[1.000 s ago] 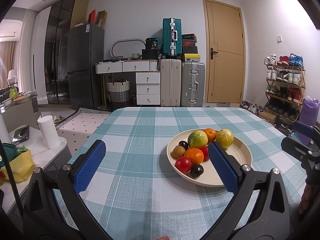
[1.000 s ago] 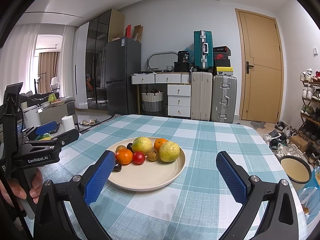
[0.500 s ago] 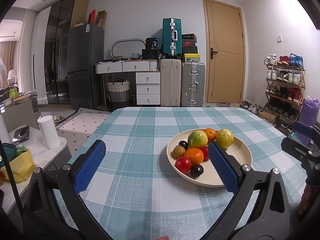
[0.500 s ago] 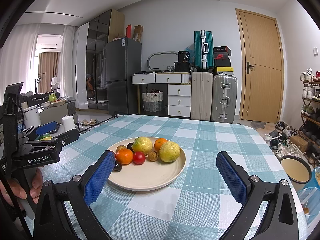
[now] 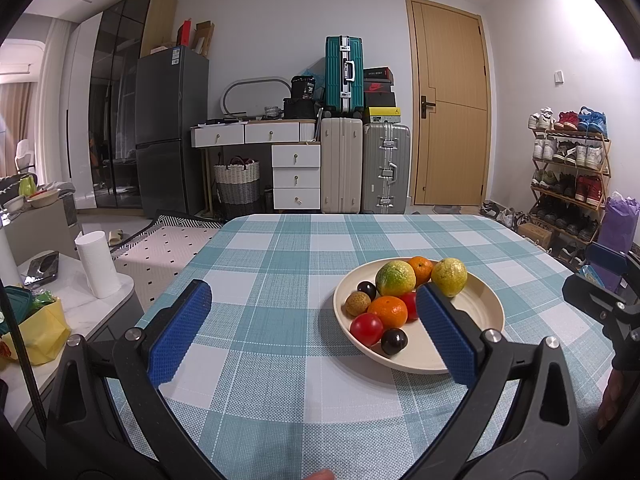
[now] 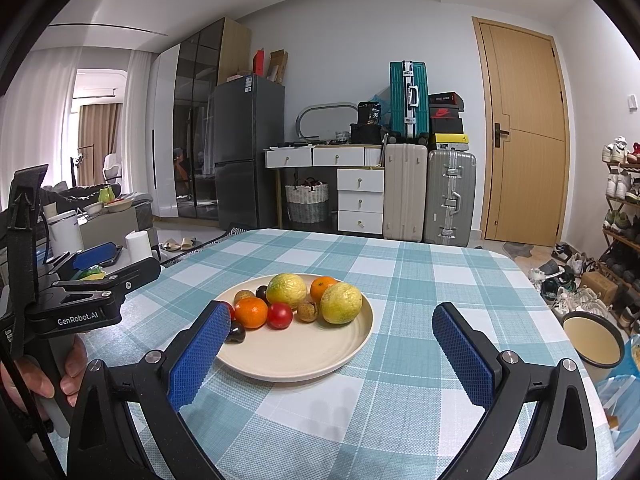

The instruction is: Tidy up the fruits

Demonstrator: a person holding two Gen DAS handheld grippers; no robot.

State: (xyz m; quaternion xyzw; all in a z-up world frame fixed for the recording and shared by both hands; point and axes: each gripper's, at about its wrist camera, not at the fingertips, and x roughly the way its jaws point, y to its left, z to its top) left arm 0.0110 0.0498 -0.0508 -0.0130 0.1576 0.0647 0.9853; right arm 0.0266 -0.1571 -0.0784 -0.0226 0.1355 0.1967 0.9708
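A cream plate (image 5: 486, 312) (image 6: 304, 356) rests on the teal checked tablecloth (image 5: 280, 264) and carries several fruits: two yellow-green citrus (image 6: 341, 302), oranges (image 6: 251, 312), red tomatoes (image 6: 279, 315), dark plums (image 5: 394, 341) and a small brown fruit (image 5: 357, 303). My left gripper (image 5: 312, 304) hovers open in front of the plate's left side, holding nothing; its right pad covers part of the fruit. My right gripper (image 6: 332, 322) is open too, empty, just short of the plate's near right rim.
A paper roll (image 5: 97, 264) and a yellow bag (image 5: 40, 332) sit on a low counter left of the table. A round cream bowl (image 6: 592, 340) stands off the table's right edge. Suitcases (image 5: 364, 164), drawers and a shoe rack (image 5: 568, 172) line the far wall.
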